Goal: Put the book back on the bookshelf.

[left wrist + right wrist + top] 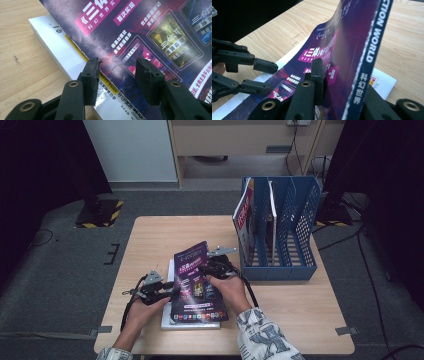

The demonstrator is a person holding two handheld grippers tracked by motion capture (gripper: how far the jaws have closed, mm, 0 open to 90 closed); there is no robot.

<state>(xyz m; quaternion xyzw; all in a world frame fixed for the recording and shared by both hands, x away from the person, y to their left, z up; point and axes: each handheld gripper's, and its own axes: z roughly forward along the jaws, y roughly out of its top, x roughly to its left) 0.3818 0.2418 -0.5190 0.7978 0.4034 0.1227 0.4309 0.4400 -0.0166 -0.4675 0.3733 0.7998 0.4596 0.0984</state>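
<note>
From above, a purple magazine [197, 282] lies near the front edge of the table [290, 310], on top of a white book [170, 270]. Its right side is lifted up. The left tongs [170, 287] sit at the magazine's left edge and the right tongs [212, 270] at its right edge. A blue file rack [280, 230] stands at the right side of the table, with other magazines already standing in it.

In the left gripper view, the left tongs [117, 66] are partly spread, with one tip on each side of the magazine's [140, 32] left edge. They do not pinch it. The white book [62, 55] peeks out underneath.

In the right gripper view, the right tongs [337, 75] are squeezed shut on the magazine's [352, 37] spine edge and hold it up on its side. The left tongs [267, 76] wait partly spread farther off.

I think the step now is picking the magazine up off the pile. Next, the right tongs should keep a tight hold, lift it clear of the book, and carry it to an empty slot in the rack, standing upright
</note>
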